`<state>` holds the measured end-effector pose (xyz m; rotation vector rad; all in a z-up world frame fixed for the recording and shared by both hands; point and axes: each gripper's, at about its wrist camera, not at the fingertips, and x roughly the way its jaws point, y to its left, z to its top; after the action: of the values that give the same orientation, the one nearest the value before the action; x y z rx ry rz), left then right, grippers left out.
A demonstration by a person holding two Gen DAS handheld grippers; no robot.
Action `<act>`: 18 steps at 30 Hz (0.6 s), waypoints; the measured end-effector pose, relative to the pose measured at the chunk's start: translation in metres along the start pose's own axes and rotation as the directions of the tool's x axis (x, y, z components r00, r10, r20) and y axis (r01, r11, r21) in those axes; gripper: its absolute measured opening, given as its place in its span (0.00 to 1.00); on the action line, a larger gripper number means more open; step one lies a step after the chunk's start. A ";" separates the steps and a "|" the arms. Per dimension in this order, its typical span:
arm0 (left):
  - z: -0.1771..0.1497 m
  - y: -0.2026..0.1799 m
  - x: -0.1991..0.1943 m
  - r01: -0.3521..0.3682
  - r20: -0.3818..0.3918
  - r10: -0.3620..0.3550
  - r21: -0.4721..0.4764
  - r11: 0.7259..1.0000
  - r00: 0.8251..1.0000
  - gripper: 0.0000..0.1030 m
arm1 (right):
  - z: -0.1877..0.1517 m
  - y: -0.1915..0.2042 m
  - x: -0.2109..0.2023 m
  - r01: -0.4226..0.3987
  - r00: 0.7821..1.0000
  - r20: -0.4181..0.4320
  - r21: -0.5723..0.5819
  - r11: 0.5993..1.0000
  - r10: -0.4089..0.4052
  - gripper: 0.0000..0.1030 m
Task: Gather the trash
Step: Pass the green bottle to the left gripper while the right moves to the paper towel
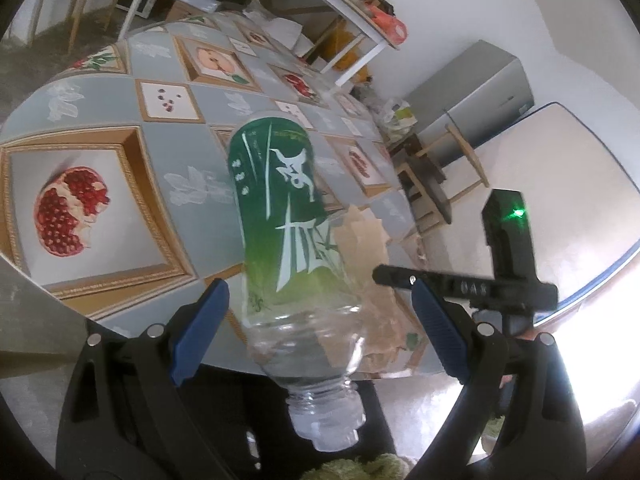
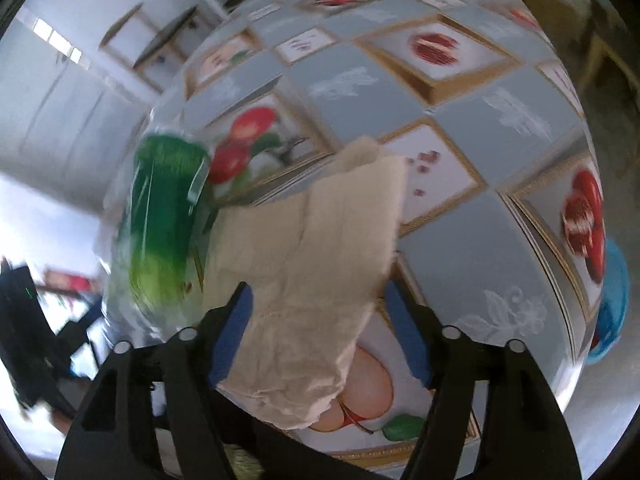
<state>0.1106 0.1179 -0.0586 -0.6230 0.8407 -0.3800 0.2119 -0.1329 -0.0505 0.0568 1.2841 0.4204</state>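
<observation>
A clear plastic bottle (image 1: pixel 288 216) with a green label lies tilted at the table's near edge, its open neck pointing toward me past the edge. My left gripper (image 1: pixel 318 286) is open, one blue pad on each side of the bottle, neither touching it. A crumpled beige paper (image 2: pixel 308 256) lies on the tablecloth (image 2: pixel 460 144), and my right gripper (image 2: pixel 316 286) stands open around it, pointing steeply down. The same bottle (image 2: pixel 164 216) shows blurred just left of the paper. In the left wrist view the paper (image 1: pixel 362 248) sits behind the bottle, beside the right gripper's black body (image 1: pixel 508 240) with its green light.
The tablecloth (image 1: pixel 200 100) is grey-blue with framed fruit pictures. A blue object (image 2: pixel 612 300) sits at the table's right edge. Beyond the table stand a wooden stool (image 1: pixel 432 176), a grey cabinet (image 1: pixel 472 96), a white shelf (image 1: pixel 352 12) and a pale mattress (image 1: pixel 552 168).
</observation>
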 end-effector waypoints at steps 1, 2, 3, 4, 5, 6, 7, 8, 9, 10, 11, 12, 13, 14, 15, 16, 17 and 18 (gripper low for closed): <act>0.001 0.002 0.000 -0.016 0.002 0.016 -0.002 1.000 1.000 0.86 | -0.001 0.007 0.001 0.020 1.000 0.006 -0.043 0.999 -0.020 0.71; 0.001 0.003 -0.001 -0.023 0.004 0.023 -0.004 1.000 1.000 0.86 | -0.002 0.013 0.002 0.041 0.999 0.013 -0.086 0.995 -0.040 0.72; 0.001 0.005 -0.002 -0.027 0.006 0.027 -0.007 1.000 1.000 0.86 | 0.000 0.020 0.005 0.055 0.998 0.016 -0.116 0.992 -0.053 0.74; 0.002 0.007 -0.003 -0.030 0.010 0.030 -0.013 0.999 0.999 0.86 | -0.001 0.026 0.008 0.073 0.997 0.019 -0.160 0.984 -0.071 0.75; 0.002 0.009 -0.004 -0.034 0.012 0.034 -0.017 0.999 0.999 0.86 | -0.001 0.030 0.011 0.081 0.997 0.017 -0.184 0.980 -0.079 0.77; 0.001 0.010 -0.006 -0.037 0.015 0.038 -0.019 0.999 0.999 0.86 | -0.002 0.033 0.015 0.088 0.996 0.008 -0.215 0.973 -0.088 0.77; 0.002 0.011 -0.007 -0.040 0.018 0.041 -0.022 0.999 0.999 0.86 | -0.003 0.036 0.019 0.097 0.995 0.000 -0.236 0.967 -0.100 0.77; 0.002 0.013 -0.008 -0.043 0.020 0.044 -0.025 0.999 0.999 0.86 | -0.005 0.040 0.021 0.112 0.993 0.001 -0.261 0.959 -0.116 0.78; 0.003 0.014 -0.009 -0.044 0.022 0.045 -0.028 0.999 0.999 0.86 | -0.007 0.043 0.022 0.129 0.991 0.014 -0.286 0.949 -0.131 0.81; 0.003 0.015 -0.009 -0.045 0.023 0.046 -0.030 0.999 0.999 0.86 | -0.008 0.047 0.024 0.147 0.989 0.022 -0.313 0.938 -0.148 0.81; 0.003 0.016 -0.009 -0.047 0.024 0.048 -0.033 0.998 0.999 0.86 | -0.009 0.050 0.025 0.159 0.987 0.040 -0.332 0.930 -0.154 0.83; 0.003 0.017 -0.009 -0.046 0.024 0.047 -0.034 0.998 0.999 0.86 | -0.009 0.053 0.026 0.163 0.987 0.046 -0.344 0.925 -0.156 0.83; 0.003 0.017 -0.009 -0.046 0.023 0.047 -0.035 0.998 0.999 0.86 | -0.010 0.054 0.026 0.167 0.986 0.054 -0.352 0.921 -0.158 0.83; 0.003 0.017 -0.008 -0.046 0.022 0.047 -0.036 0.998 0.999 0.86 | -0.009 0.054 0.028 0.170 0.986 0.058 -0.356 0.919 -0.159 0.83; 0.004 0.017 -0.008 -0.045 0.021 0.046 -0.036 0.998 0.999 0.86 | -0.010 0.053 0.026 0.166 0.986 0.063 -0.351 0.921 -0.154 0.82; 0.003 0.016 -0.007 -0.044 0.020 0.045 -0.036 0.998 0.999 0.86 | -0.010 0.051 0.025 0.162 0.987 0.065 -0.344 0.925 -0.149 0.80; 0.003 0.016 -0.006 -0.044 0.020 0.045 -0.035 0.998 0.999 0.86 | -0.010 0.047 0.022 0.155 0.988 0.067 -0.332 0.930 -0.140 0.72; 0.003 0.016 -0.006 -0.045 0.019 0.045 -0.033 0.998 0.999 0.86 | -0.010 0.045 0.020 0.157 0.987 0.071 -0.322 0.934 -0.142 0.63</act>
<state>0.1109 0.1343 -0.0639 -0.6358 0.8422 -0.3193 0.1947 -0.0868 -0.0600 -0.3087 1.1497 0.4929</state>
